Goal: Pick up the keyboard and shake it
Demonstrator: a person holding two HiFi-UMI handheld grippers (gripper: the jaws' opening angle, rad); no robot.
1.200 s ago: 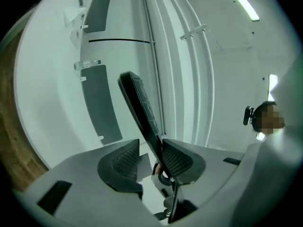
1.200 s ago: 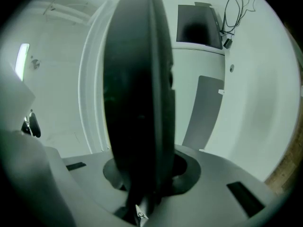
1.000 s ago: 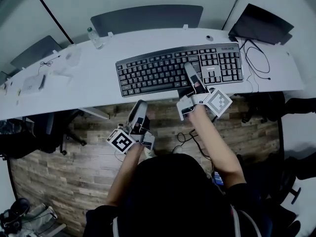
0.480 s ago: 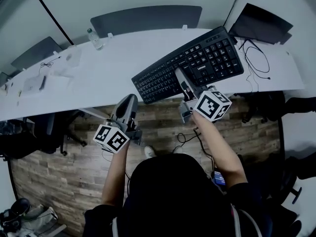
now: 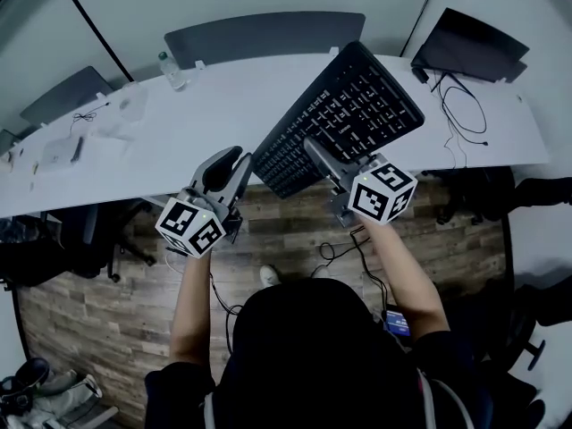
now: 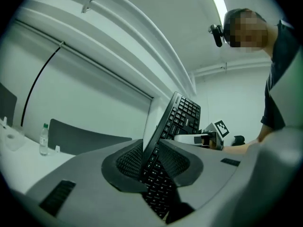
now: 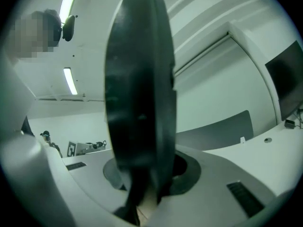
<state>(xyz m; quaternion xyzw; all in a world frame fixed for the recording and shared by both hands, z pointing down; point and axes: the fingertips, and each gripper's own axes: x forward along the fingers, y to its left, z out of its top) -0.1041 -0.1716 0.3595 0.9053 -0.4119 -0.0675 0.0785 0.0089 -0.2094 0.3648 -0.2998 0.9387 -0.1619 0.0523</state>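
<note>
- Right hand-held gripper (image 5: 315,150) is clamped on the keyboard (image 5: 349,105) at its near edge. The board rears up ahead of it, clear of the counter (image 5: 206,105), probably for shaking.
- Left hand-held gripper (image 5: 239,164) has just been opening its jaws. The keyboard's end sits between its pads, both touching, likely to steady it.

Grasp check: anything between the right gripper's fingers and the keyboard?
Nothing. In the right gripper view, the right gripper is shut straight on the keyboard; no other object shows there.

Dark short-sleeved top (image 5: 435,351), small black camera (image 6: 217,34) on the head, grey left gripper (image 5: 231,164) and right gripper (image 5: 317,150), black mesh-textured pads (image 6: 127,161), white cubes (image 5: 189,227) with black square markers
</note>
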